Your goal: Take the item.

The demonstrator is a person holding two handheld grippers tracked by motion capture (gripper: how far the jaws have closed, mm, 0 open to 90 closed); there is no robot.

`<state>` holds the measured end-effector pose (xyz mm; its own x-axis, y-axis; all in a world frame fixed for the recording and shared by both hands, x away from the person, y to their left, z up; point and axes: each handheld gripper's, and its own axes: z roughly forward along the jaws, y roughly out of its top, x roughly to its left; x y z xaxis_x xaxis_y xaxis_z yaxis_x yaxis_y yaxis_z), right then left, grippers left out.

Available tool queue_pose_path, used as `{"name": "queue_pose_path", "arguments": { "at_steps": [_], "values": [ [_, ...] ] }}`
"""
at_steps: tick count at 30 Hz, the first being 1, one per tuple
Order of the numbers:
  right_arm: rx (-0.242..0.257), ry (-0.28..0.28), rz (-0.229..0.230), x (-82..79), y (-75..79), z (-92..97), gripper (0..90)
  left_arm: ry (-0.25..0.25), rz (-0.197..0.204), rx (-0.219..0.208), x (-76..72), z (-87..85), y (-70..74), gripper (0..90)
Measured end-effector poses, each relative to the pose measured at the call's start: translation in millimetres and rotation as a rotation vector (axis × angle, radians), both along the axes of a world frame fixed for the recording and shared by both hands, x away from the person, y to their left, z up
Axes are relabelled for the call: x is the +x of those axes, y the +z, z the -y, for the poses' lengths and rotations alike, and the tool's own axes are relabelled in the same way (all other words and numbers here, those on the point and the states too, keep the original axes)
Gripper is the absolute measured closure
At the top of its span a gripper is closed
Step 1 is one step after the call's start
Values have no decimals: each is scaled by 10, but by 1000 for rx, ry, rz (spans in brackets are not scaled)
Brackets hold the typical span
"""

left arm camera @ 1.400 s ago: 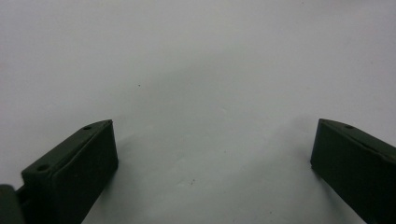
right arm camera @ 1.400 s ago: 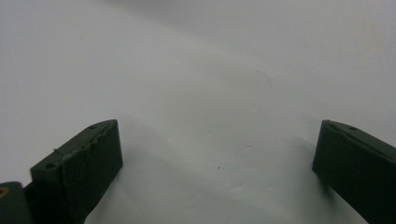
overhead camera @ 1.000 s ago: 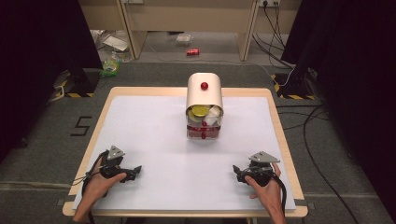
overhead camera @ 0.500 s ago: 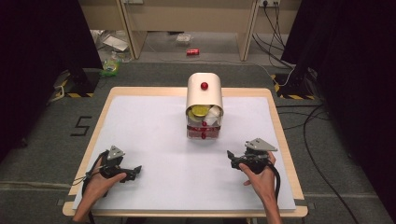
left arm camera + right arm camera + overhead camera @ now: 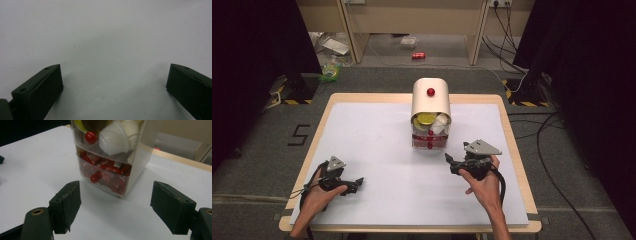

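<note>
A small drawer unit [image 5: 431, 107] with a cream domed top stands at the middle back of the white table [image 5: 377, 135]. Its clear drawers carry red knobs. The upper drawer [image 5: 117, 135] holds white and yellow pods, and the lower drawer [image 5: 105, 173] holds red sachets behind its knob [image 5: 94, 177]. My right gripper [image 5: 449, 161] hovers just right of and in front of the unit, pointing at the lower drawer. Its jaws [image 5: 115, 205] are open, have just been closing, and hold nothing. My left gripper [image 5: 358, 182] rests at the front left, open [image 5: 113, 85] over bare table.
The table's wooden rim [image 5: 512, 145] runs close to my right hand. On the floor beyond lie a red can [image 5: 418, 55], a green bag [image 5: 331, 72] and cables [image 5: 542, 135]. Dark curtains flank both sides.
My right gripper has risen and moved forward and left, from the front right corner toward the drawer unit. The left gripper has stayed in place.
</note>
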<state>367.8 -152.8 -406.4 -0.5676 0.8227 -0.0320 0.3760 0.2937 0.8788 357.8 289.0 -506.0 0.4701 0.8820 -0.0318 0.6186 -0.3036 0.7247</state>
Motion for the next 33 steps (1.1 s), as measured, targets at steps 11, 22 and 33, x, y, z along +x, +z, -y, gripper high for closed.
{"name": "queue_pose_path", "arguments": {
  "at_steps": [11,22,33],
  "values": [
    [16,24,33,35,200,-137,265,0,1,1,-1,0,0,0],
    [22,49,58,117,317,-256,270,-1,0,4,-2,-1,1,0],
    [27,54,73,242,409,-350,271,-1,2,5,-4,1,0,0]
  ]
}}
